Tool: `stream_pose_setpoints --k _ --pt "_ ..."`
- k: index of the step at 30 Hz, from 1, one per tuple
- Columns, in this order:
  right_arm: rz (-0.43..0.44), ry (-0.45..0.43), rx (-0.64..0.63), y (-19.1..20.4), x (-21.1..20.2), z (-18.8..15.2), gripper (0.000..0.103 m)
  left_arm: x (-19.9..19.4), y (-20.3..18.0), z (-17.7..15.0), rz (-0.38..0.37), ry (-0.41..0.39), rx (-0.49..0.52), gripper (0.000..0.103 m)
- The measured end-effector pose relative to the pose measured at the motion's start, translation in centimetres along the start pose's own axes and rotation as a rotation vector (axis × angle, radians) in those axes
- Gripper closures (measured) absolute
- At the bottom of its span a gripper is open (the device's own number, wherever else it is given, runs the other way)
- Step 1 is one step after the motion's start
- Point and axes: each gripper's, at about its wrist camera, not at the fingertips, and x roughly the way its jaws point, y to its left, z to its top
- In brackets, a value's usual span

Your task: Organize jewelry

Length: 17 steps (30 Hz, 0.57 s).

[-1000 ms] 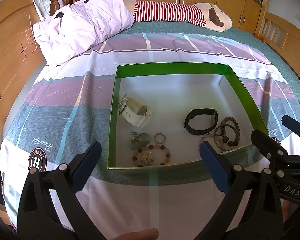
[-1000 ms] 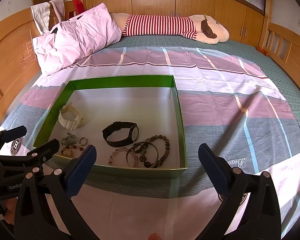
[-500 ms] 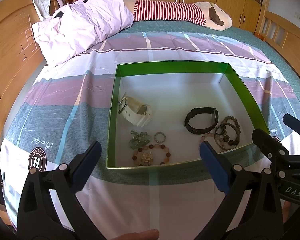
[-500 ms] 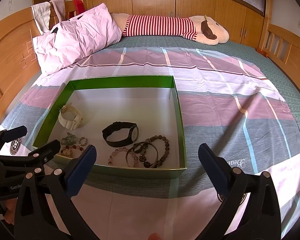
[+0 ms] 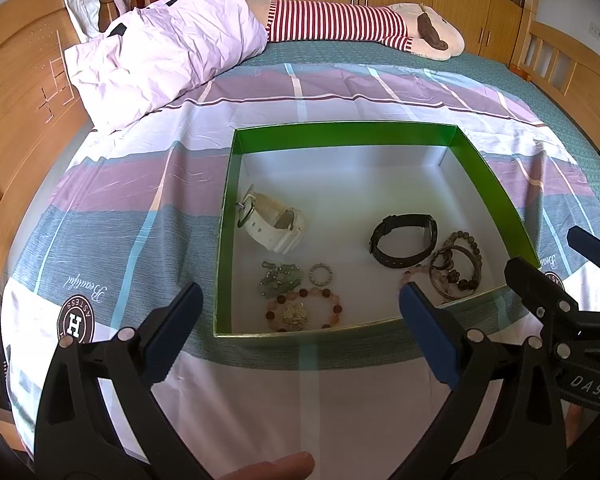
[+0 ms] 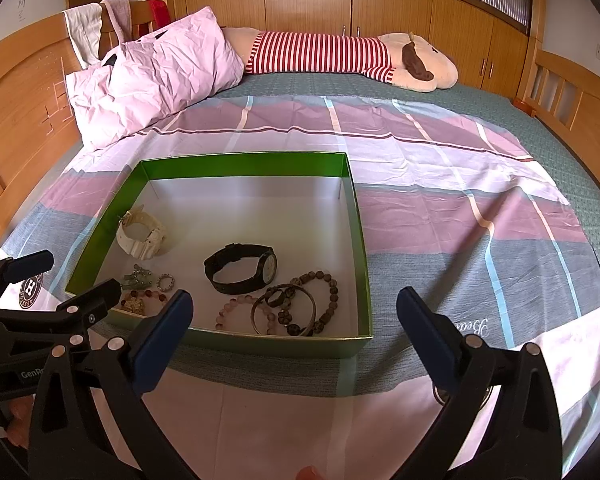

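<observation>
A shallow green box (image 5: 344, 130) (image 6: 244, 160) with a white floor lies on the bed. In it are a white watch (image 5: 272, 222) (image 6: 142, 236), a black watch (image 5: 404, 240) (image 6: 242, 268), a green charm piece (image 5: 278, 278), a small ring (image 5: 321, 274), a reddish bead bracelet (image 5: 302, 312) and a pile of dark bead bracelets and bangles (image 5: 456, 270) (image 6: 296, 308). My left gripper (image 5: 298, 320) is open and empty just before the box's near wall. My right gripper (image 6: 292, 328) is open and empty at the box's near right corner.
The box sits on a striped pink, grey and white sheet (image 5: 140, 216). A pink pillow (image 5: 160, 60) and a striped plush toy (image 5: 340, 20) lie at the far end. Wooden bed rails (image 6: 16, 92) run on both sides.
Both grippers stay open and almost still; the left wrist view has drifted very slightly. Nothing in the box has moved.
</observation>
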Motion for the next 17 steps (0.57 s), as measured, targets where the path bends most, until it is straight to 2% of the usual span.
stream_pose_setpoints --k 7,17 --pt "0.002 0.003 -0.007 -0.19 0.18 0.0 0.001 -0.17 0.23 -0.16 0.029 -0.025 0.008 0.003" --pt "0.003 0.003 -0.009 0.0 0.22 -0.06 0.001 0.04 0.23 0.03 0.012 -0.004 0.006 0.003"
